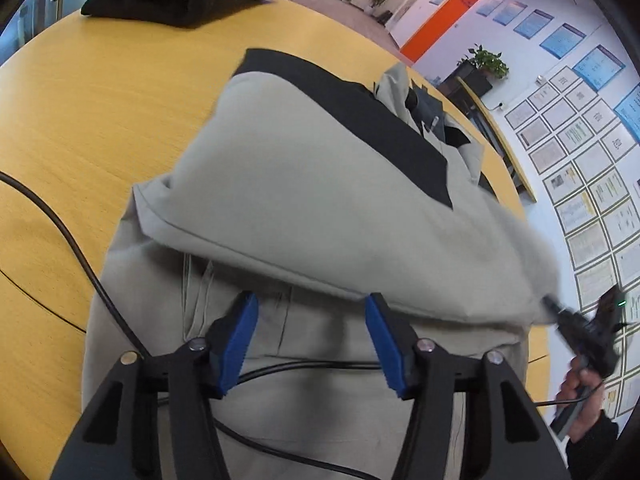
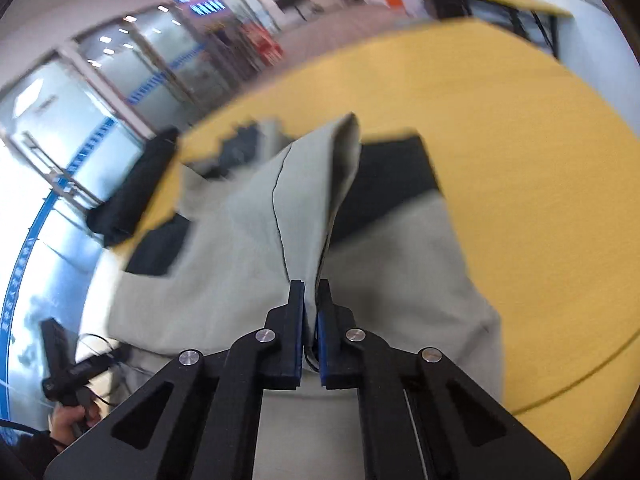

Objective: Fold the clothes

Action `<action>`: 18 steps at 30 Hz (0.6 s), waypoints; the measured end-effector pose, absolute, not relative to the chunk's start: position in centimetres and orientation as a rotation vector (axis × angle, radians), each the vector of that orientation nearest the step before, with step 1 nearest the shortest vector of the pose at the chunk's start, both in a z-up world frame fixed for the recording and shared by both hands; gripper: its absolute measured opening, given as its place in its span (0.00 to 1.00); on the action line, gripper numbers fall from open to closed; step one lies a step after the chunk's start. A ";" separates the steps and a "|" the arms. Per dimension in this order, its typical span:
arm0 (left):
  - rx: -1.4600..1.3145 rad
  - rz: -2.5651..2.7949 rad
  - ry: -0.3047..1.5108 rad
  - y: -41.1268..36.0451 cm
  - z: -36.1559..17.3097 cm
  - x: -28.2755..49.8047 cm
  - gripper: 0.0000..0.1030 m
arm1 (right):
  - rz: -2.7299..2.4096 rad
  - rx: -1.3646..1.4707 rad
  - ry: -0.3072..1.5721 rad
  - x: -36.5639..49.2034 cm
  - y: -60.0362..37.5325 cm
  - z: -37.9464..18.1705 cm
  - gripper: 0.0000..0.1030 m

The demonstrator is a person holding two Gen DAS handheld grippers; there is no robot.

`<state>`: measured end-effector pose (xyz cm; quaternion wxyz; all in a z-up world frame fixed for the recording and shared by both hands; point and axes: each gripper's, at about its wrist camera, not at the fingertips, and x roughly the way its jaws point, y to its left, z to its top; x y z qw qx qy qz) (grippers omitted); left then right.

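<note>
Half-folded: the grey garment [image 1: 304,184] lies on the yellow worktop [image 1: 100,120], one flap lifted over. Right tongs [image 2: 310,292] pinch its edge tight; left tongs [image 1: 310,312] gape empty above it. Squaring up remains, I'd say

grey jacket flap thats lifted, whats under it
Under the lifted flap lies more of the same grey jacket on the yellow table, with a black cable across it. Whatever sits further under the flap is covered.
</note>
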<state>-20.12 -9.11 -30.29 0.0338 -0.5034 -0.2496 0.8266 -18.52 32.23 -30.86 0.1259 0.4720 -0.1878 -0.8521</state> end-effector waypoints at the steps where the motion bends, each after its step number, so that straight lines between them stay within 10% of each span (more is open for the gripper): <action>1: -1.549 2.544 -0.773 -9.2 -30.2 -20.1 0.57 | -2.464 1.448 -0.550 -18.8 32.9 -32.2 0.04; 11: -1.560 2.584 -0.859 -11.0 -29.8 -20.5 0.38 | -2.478 1.582 -0.564 -18.7 35.0 -34.1 0.05; 18: -1.414 2.479 -0.786 -11.0 -27.9 -20.1 0.49 | -2.434 1.646 -0.468 -18.6 33.8 -34.7 0.13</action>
